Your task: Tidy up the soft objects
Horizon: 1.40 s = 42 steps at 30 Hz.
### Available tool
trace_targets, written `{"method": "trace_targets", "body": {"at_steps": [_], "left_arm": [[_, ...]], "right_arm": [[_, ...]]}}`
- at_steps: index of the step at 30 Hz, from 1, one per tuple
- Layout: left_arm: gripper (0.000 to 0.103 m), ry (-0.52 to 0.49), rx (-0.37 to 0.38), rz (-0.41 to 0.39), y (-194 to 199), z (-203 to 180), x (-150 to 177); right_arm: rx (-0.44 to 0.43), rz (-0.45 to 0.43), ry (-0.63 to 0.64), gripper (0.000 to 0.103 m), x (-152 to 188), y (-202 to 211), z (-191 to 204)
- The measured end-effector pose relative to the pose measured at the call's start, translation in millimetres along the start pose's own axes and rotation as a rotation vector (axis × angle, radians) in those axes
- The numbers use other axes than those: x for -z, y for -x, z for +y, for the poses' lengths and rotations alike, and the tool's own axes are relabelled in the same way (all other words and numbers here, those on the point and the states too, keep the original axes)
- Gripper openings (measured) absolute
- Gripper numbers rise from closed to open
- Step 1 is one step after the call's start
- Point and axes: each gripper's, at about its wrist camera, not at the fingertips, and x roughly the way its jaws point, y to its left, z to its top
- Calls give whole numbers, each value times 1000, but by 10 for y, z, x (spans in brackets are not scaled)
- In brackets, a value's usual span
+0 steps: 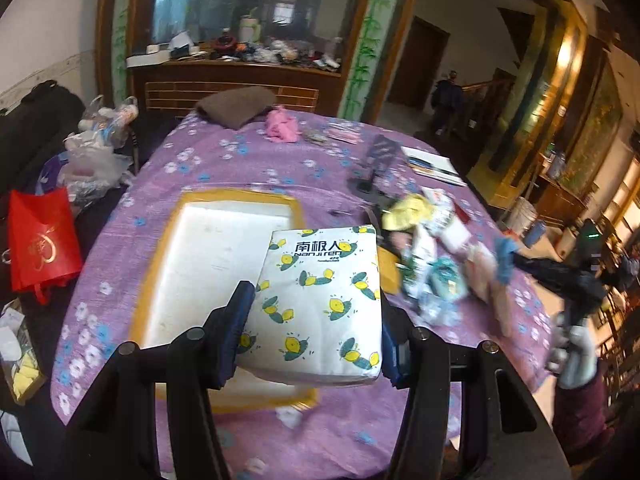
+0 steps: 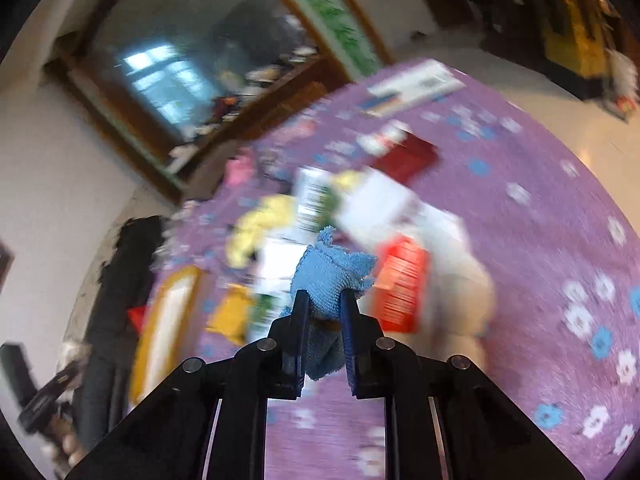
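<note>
Tissue pack [image 1: 320,300] lengthwise between left gripper [image 1: 316,316] fingers [image 1: 236,320], tilted.

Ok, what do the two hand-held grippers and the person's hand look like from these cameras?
Both look alike. The left hand-held gripper has a black angular frame with round silver bolt heads and dark blue pads. The right hand-held gripper has the same. In the left view, its carrying hand wears a grey glove above a maroon sleeve. No cables show.
</note>
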Motion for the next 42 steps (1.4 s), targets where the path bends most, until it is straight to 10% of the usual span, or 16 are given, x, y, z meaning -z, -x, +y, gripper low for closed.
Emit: {"method": "trace_targets", "body": {"at_steps": [11,23,31,33,37,42], "left_arm": [[54,146,-5,151,-1162,699,-437],[58,435,167,225,-2020,1365,-433],[64,444,259,145,-1642,1345,-486],[64,401,249,104,-1414,1177,-514],[72,287,251,36,-1016,672,-538],[75,178,290,61,-919,-58,-518]], "right_arm": [[-250,274,192,15,-163,-1463,1655],[-97,413,266,31,-94,-3157,2300],[-96,249,322,41,-170,-2244,2173],[-59,150,355,48,-192,-1818,2032],[102,-123,415,103,-164,-945,1650],[229,-175,254,102,-185,-428,771]]}}
